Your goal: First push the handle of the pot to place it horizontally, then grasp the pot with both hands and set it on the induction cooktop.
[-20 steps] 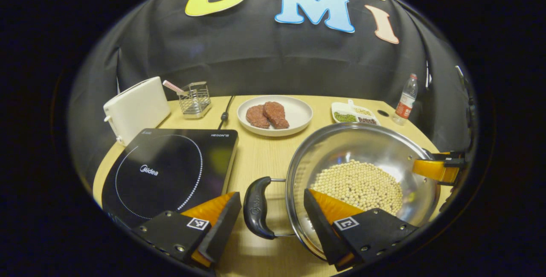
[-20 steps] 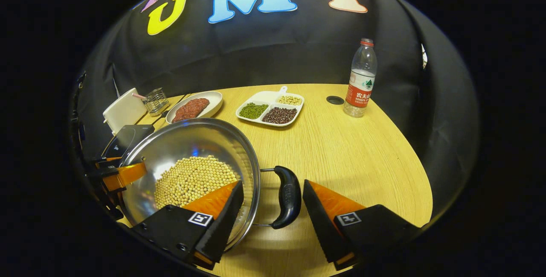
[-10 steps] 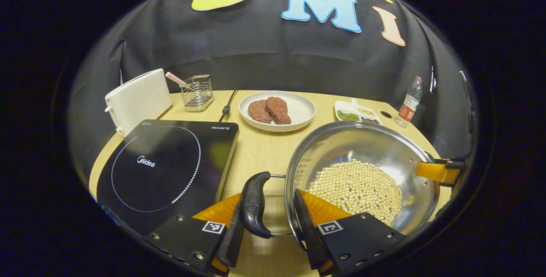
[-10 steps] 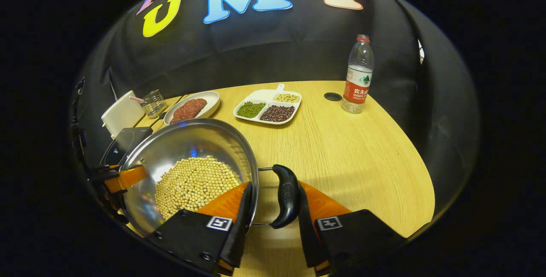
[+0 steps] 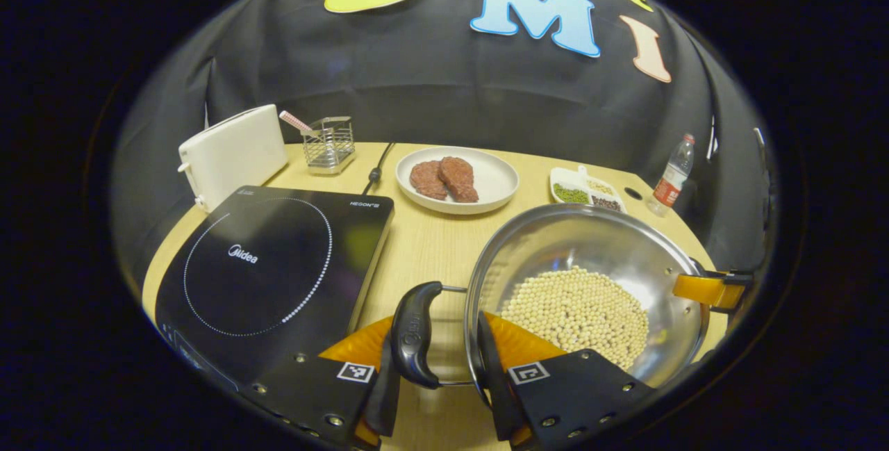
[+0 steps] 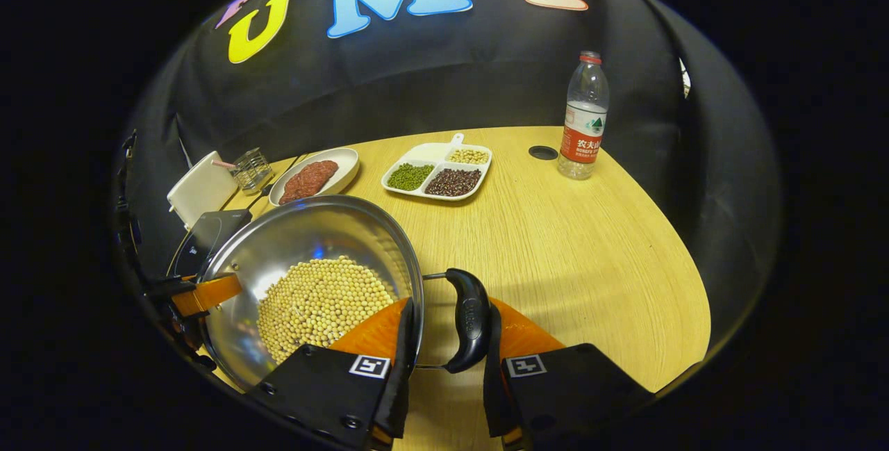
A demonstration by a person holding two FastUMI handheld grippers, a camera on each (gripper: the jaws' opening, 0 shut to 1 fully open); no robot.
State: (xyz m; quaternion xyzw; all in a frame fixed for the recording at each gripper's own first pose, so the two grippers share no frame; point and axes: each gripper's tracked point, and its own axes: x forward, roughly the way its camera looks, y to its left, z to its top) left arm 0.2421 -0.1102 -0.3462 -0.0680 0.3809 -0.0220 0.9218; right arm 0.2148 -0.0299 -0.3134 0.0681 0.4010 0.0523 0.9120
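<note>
Taking the pot (image 5: 583,284) as the landmark and reading the left gripper view from left to right: the white toaster (image 5: 233,152) and the wire caddy (image 5: 328,145) stood far behind and to the left of it. The induction cooktop (image 5: 271,270) lay just left of the pot on the tabletop (image 5: 430,242), apart from it. The plate of meat patties (image 5: 457,180) sat behind the pot, the divided bean tray (image 5: 587,190) and the water bottle (image 5: 672,176) behind and to its right.

The left tongs (image 5: 436,367) had been spread wide a second earlier, one finger outside the black left handle (image 5: 414,334) and one over the rim. They had since narrowed, and both fingers pressed on that handle and the pot's rim. The pot, holding pale beans (image 5: 576,312), had not reached the cooktop; whether it had left the tabletop I cannot tell.

In the right gripper view the right tongs (image 6: 446,361) had closed likewise, from wide apart to clamped on the right handle (image 6: 470,319) at the pot's edge. The left tongs' orange finger showed at the pot's far rim.
</note>
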